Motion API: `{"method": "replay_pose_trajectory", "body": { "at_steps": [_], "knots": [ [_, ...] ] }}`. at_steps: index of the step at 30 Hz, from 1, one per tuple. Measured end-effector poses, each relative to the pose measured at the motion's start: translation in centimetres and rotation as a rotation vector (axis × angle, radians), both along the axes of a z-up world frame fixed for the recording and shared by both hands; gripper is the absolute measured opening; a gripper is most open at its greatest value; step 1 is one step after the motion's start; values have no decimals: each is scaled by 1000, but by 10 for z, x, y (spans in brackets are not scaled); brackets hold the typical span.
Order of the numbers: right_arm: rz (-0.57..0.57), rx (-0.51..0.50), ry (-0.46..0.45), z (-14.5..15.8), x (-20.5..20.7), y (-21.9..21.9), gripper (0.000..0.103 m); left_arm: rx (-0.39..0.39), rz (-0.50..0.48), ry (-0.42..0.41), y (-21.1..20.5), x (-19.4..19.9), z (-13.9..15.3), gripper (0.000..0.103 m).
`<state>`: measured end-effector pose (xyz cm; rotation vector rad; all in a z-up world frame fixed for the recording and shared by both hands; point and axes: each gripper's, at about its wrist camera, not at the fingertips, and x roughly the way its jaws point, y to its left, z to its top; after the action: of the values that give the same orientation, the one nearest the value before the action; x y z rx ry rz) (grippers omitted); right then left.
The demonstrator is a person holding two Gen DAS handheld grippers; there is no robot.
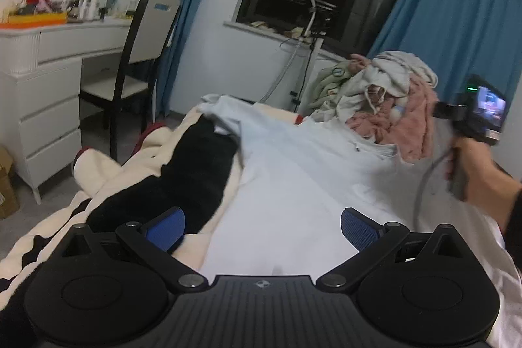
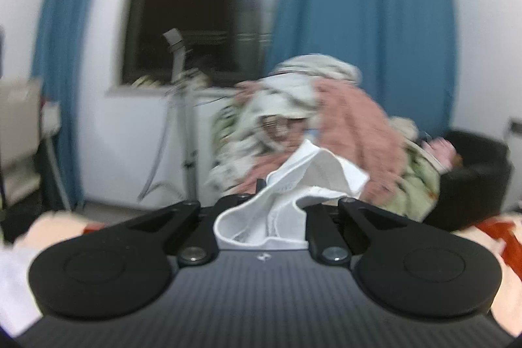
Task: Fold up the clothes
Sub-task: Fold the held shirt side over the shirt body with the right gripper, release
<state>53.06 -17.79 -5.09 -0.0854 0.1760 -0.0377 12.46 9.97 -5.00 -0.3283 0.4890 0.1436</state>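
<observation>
1. The left claw point(image 1: 262, 229) has black arms, and its fingertips point(image 1: 355, 230) carry blue pads with a fine grid texture.
2. The right claw point(image 2: 261, 204) is black too, its body ribbed in dark grey.
3. The white garment point(image 2: 287, 194) caught in it shows a lacy, openwork band.
4. The shirt point(image 1: 293, 172) spread on the bed is pale, bluish white.
5. The blanket point(image 1: 107, 172) is cream with black patches and a red edge.
6. The clothes pile point(image 1: 385, 100) mixes fuzzy pink, off-white and pale green.
7. The curtains point(image 1: 456, 5) are plain blue.
8. The desk point(image 1: 42, 80) is white, with an orange tray point(image 1: 36, 19) on top.
9. The chair point(image 1: 137, 54) has a black frame and a light seat.
</observation>
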Motion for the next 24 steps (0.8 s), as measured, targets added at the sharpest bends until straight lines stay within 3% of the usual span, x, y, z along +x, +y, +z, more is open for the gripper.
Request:
{"method": "replay_pose_trajectory", "body": {
  "at_steps": [3,7,12,13,14,16,21,24],
  "knots": [
    [63,-17,56,-30,18,59,5,-21,-1,27,10,6,-11,103],
    [128,-148,136,-78,37,121,5,-21,4,63,19,20,-30,103],
    [163,-129,204,-97,41,137,6,-28,17,87,26,35,-47,103],
    [168,-99,224,-95,44,134,13,-22,14,90,24,37,-48,103],
    [172,-69,245,-92,46,131,41,-17,11,93,23,39,-49,103],
    [191,-13,248,-82,32,126,82,-6,4,97,20,43,-52,103],
    [256,114,211,-42,-17,107,84,33,-13,76,8,38,-47,103],
    [274,157,183,-14,-66,88,84,34,-18,64,4,32,-41,103]
  ]
}}
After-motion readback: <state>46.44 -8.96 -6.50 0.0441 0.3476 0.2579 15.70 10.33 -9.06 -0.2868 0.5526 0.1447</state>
